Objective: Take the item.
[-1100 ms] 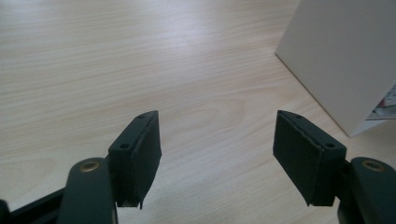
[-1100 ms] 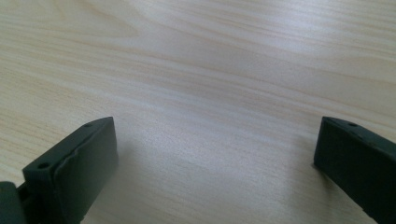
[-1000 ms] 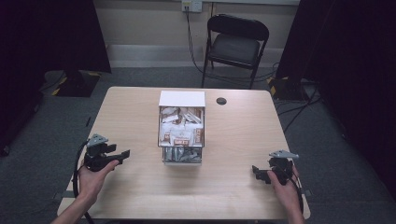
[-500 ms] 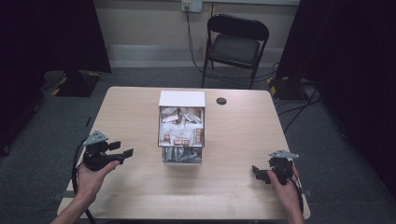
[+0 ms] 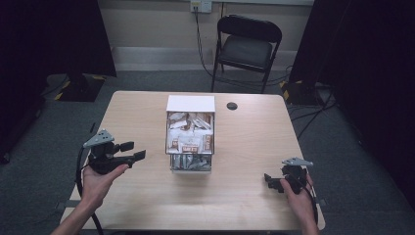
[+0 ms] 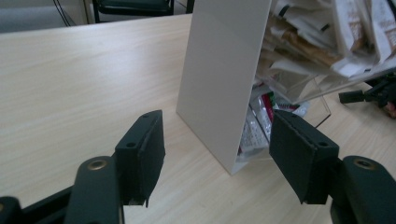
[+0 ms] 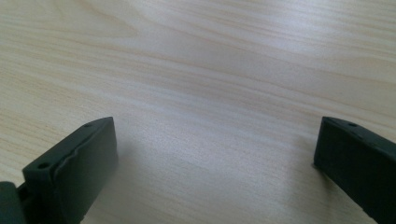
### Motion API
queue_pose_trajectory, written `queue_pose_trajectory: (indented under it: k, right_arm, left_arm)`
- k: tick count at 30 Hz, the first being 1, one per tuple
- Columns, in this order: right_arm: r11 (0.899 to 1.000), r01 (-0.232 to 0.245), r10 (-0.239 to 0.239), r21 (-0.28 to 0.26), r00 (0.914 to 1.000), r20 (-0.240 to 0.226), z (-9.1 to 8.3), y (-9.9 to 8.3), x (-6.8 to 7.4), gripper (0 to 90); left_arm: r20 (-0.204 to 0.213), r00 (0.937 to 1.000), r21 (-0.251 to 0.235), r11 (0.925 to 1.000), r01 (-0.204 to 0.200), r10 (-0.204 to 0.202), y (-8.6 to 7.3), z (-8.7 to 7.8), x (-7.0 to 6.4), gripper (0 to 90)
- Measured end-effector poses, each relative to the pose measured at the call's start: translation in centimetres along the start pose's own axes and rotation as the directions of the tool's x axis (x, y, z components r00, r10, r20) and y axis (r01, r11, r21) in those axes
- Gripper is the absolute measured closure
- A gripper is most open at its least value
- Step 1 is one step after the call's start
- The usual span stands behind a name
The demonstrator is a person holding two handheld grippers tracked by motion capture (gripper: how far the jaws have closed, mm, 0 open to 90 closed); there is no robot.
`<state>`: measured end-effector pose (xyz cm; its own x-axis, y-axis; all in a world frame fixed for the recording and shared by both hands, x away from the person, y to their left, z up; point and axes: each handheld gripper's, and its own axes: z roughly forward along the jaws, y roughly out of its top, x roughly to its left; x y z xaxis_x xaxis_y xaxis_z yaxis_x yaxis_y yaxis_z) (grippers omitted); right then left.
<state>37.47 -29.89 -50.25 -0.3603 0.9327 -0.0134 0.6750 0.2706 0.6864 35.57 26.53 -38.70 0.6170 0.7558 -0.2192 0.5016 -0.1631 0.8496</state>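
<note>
A box (image 5: pixel 190 104) with a white top and clear front stands at the table's middle, stuffed with several paper packets (image 5: pixel 189 132). My left gripper (image 5: pixel 134 150) hovers to its left, held in a hand, jaws open and pointing at the box. In the left gripper view the open gripper (image 6: pixel 217 158) frames the box's white side wall (image 6: pixel 224 79), with packets (image 6: pixel 327 37) behind clear plastic to the right. My right gripper (image 5: pixel 270 182) rests low near the table's front right, open. In the right gripper view that gripper (image 7: pixel 215 158) has bare wood between its jaws.
The wooden table (image 5: pixel 244 147) has a small black disc (image 5: pixel 232 105) behind the box. A black folding chair (image 5: pixel 247 46) stands beyond the far edge, with cables on the floor. The other gripper (image 6: pixel 369 93) appears past the box in the left gripper view.
My left gripper has drifted slightly right toward the box and lifted a little. The right gripper has stayed put.
</note>
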Motion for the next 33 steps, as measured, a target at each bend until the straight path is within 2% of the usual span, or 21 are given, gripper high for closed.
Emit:
queue_pose_trajectory:
  k: [2, 3, 5, 7, 10, 14, 18, 23, 24, 25, 29, 30, 33]
  right_arm:
    - [1.000, 0.000, 0.000, 0.000, 1.0000, 0.000, 0.0, 0.0, 0.0, 0.0]
    - [1.000, 0.000, 0.000, 0.000, 1.0000, 0.000, 0.0, 0.0, 0.0, 0.0]
    - [1.000, 0.000, 0.000, 0.000, 1.0000, 0.000, 0.0, 0.0, 0.0, 0.0]
    - [1.000, 0.000, 0.000, 0.000, 1.0000, 0.000, 0.0, 0.0, 0.0, 0.0]
    - [1.000, 0.000, 0.000, 0.000, 1.0000, 0.000, 0.0, 0.0, 0.0, 0.0]
    - [1.000, 0.000, 0.000, 0.000, 1.0000, 0.000, 0.0, 0.0, 0.0, 0.0]
    - [1.000, 0.000, 0.000, 0.000, 1.0000, 0.000, 0.0, 0.0, 0.0, 0.0]
    - [1.000, 0.000, 0.000, 0.000, 1.0000, -0.001, 0.0, 0.0, 0.0, 0.0]
    - [1.000, -0.001, 0.001, 0.000, 1.0000, 0.000, 0.0, 0.0, 0.0, 0.0]
    - [1.000, 0.000, 0.000, 0.000, 1.0000, 0.000, 0.0, 0.0, 0.0, 0.0]
    - [1.000, -0.001, 0.001, 0.000, 1.0000, 0.000, 0.0, 0.0, 0.0, 0.0]
    - [1.000, -0.001, 0.001, 0.000, 1.0000, 0.000, 0.0, 0.0, 0.0, 0.0]
    - [1.000, -0.001, 0.001, 0.000, 1.0000, 0.000, 0.0, 0.0, 0.0, 0.0]
  left_arm:
    - [0.003, 0.9995, 0.011, 0.9995, -0.031, 0.031, 0.5, 0.3, -0.6, 35.7]
    - [0.020, 0.9994, 0.011, 0.9995, -0.029, 0.029, 0.7, 0.4, -0.7, 35.7]
    - [0.017, 0.9993, -0.002, 0.9995, -0.032, 0.032, 1.1, 0.5, -0.9, 36.0]
    - [0.032, 0.9988, -0.011, 0.9993, -0.037, 0.037, 1.5, 0.5, -1.0, 37.9]
    - [0.067, 0.9969, -0.029, 0.9988, -0.039, 0.041, 2.4, 0.4, -1.2, 38.0]
    - [0.074, 0.9931, -0.061, 0.9943, -0.087, 0.091, 3.5, -0.1, -1.5, 37.9]
    - [0.085, 0.9929, -0.086, 0.9934, -0.075, 0.083, 4.2, -0.6, -1.4, 37.9]
    - [0.085, 0.9910, -0.099, 0.9906, -0.095, 0.103, 4.9, -1.0, -1.6, 40.3]
    - [0.078, 0.9906, -0.119, 0.9875, -0.103, 0.113, 5.4, -1.1, -1.9, 41.1]
    - [0.078, 0.9906, -0.119, 0.9875, -0.103, 0.113, 5.4, -1.1, -1.9, 41.6]
    - [0.106, 0.9859, -0.119, 0.9860, -0.117, 0.129, 6.2, -0.9, -2.3, 42.2]
    - [0.117, 0.9830, -0.128, 0.9838, -0.126, 0.141, 6.7, -0.8, -2.7, 42.2]
    - [0.132, 0.9795, -0.142, 0.9809, -0.133, 0.152, 7.2, -0.7, -3.0, 43.3]
